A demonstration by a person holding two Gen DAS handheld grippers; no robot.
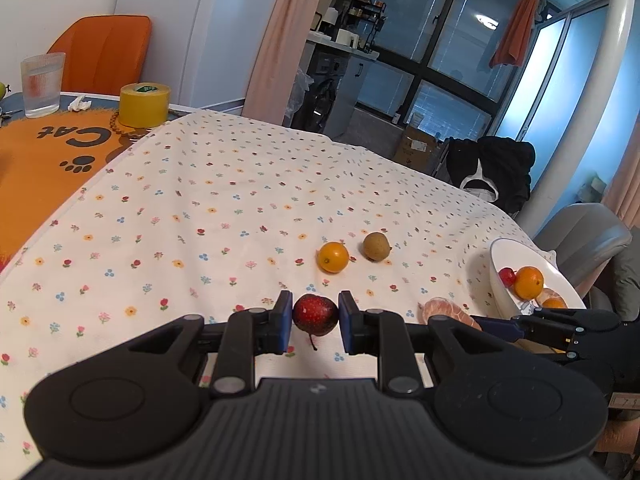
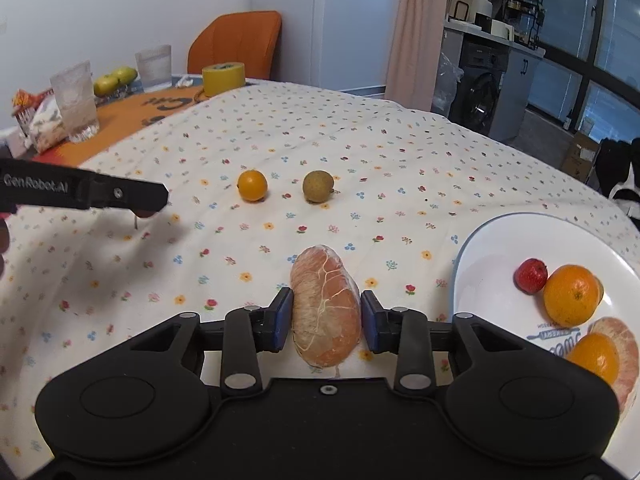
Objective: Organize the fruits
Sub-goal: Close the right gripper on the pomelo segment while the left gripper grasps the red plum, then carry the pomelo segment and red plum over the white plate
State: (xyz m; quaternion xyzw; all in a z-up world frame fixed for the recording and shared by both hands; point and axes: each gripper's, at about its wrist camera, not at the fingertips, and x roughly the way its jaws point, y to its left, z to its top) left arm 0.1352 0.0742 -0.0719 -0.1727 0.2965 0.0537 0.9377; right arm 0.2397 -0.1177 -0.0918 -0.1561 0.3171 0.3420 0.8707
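Left claw (image 1: 315,316) has its blue pads pressed on either side of a small red fruit (image 1: 315,314), stem dangling below, held just above the flowered cloth on the tabletop (image 1: 224,184). Over on the other side, the right claw (image 2: 326,314) is clamped around a peeled pomelo segment (image 2: 325,304), pale orange and veined, standing on end between the pads and low over the cloth. Beyond both, a small orange (image 2: 252,185) and a brownish round fruit (image 2: 318,186) sit side by side on the cloth, near each other but apart. To the right, the white plate (image 2: 480,248) already carries a red fruit (image 2: 530,275) touching a larger orange (image 2: 572,295), with another pomelo piece (image 2: 624,344) and an orange fruit (image 2: 594,354) resting against it at the near rim. At the far end, on an orange mat, stand two ribbed glasses (image 2: 76,100), a roll of yellow tape (image 2: 223,78) and some green-yellow fruit (image 2: 114,79).
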